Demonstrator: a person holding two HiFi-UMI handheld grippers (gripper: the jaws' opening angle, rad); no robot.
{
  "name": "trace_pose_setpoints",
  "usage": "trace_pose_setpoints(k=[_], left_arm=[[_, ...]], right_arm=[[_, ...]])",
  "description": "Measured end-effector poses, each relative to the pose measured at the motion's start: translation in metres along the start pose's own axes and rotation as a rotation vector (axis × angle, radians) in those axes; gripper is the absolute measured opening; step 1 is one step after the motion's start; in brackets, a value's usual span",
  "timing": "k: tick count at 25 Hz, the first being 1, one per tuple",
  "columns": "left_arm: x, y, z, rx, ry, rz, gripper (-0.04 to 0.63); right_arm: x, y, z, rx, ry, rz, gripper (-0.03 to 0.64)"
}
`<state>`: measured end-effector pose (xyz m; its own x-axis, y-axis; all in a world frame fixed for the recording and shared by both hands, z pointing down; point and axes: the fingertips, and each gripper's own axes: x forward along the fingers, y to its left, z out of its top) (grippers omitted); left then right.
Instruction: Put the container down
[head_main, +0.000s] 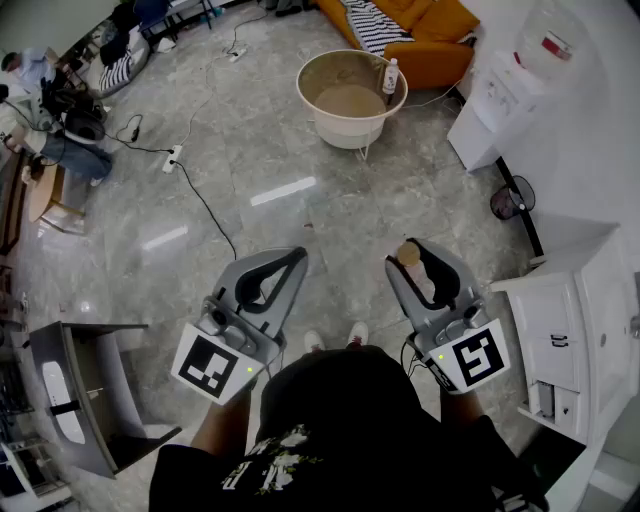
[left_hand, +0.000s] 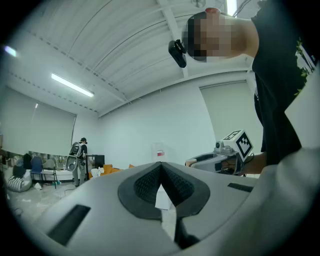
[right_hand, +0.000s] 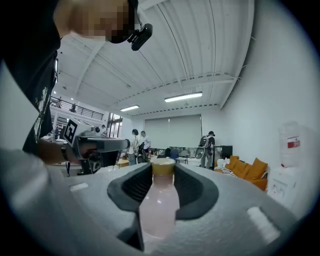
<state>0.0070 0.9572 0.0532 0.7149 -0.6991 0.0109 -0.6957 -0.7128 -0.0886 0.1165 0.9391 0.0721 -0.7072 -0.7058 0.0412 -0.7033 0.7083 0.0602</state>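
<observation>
Grey marble floor (head_main: 250, 150) underfoot. L gripper (head_main: 298, 256): jaws pressed together, nothing btwn. R gripper (head_main: 412, 252): clamped on pale pink bottle (right_hand: 159, 200) w/ tan cap, held in air above floor. Farther: round beige tub (head_main: 345, 132), orange sofa (head_main: 440, 20).

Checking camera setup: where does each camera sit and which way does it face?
Head view: on the person's head, facing steeply down at the floor; shows the black shirt, left gripper, right gripper.
Left gripper view: on the left gripper, along its shut, empty jaws, tilted up at the ceiling; shows the person's torso.
Right gripper view: on the right gripper, along jaws clamped on a pink bottle; shows the person's left arm.
Shared: each gripper view catches the other gripper; head and right gripper views show the orange sofa.
</observation>
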Motion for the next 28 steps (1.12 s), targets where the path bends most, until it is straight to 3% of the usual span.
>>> trace_pose_setpoints(k=[8, 17, 21, 28], left_arm=[[0.010, -0.007, -0.001, 0.003, 0.012, -0.007, 0.005], [0.027, -0.020, -0.007, -0.027, 0.019, 0.037, 0.005], [0.036, -0.034, -0.012, -0.034, 0.015, 0.065, 0.005], [0.040, -0.055, -0.032, -0.072, 0.021, 0.114, 0.005]], right_arm=[[-0.005, -0.008, 0.005, 0.021, -0.031, 0.022, 0.131], [-0.017, -0.025, 0.005, 0.011, -0.054, 0.078, 0.132], [-0.026, -0.026, -0.007, -0.055, -0.015, 0.107, 0.132], [-0.040, -0.039, -0.030, -0.031, -0.005, 0.147, 0.132]])
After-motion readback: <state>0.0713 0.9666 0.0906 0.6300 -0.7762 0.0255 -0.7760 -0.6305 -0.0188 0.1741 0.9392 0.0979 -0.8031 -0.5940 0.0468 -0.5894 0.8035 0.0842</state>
